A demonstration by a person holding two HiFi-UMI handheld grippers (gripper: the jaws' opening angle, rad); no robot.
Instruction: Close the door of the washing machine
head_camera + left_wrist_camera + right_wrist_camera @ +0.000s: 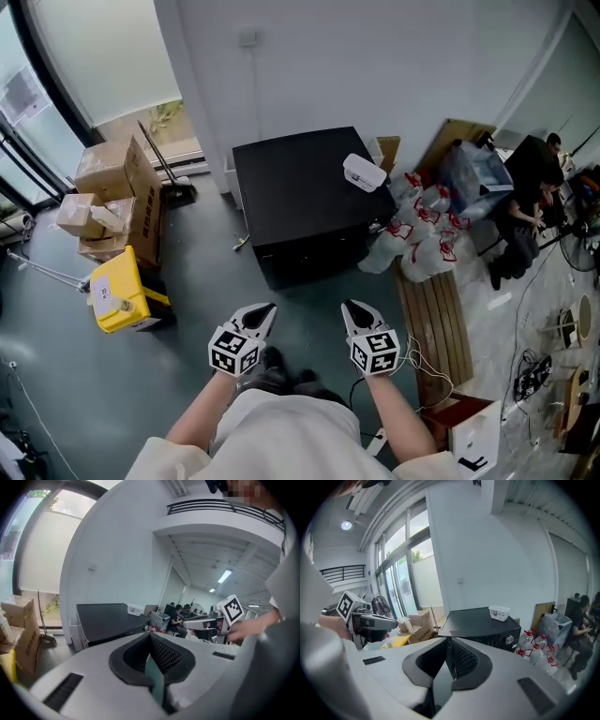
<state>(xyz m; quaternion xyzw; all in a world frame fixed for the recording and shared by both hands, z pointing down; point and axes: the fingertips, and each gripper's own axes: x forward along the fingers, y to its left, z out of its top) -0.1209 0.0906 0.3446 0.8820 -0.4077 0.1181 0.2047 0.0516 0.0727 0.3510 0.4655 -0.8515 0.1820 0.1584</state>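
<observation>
Two clenched, empty claws, lower centre: left gripper, right gripper | washer mid-frame, well apart | door looks shut (front flush) | likely done, nothing left.

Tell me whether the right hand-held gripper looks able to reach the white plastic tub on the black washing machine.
Probably yes, after stepping forward: the right hand-held gripper hangs short of the black washing machine, only grey floor lies between, and the white plastic tub sits uncovered on top.

Tub on washing machine (cartons left, bags right).
</observation>
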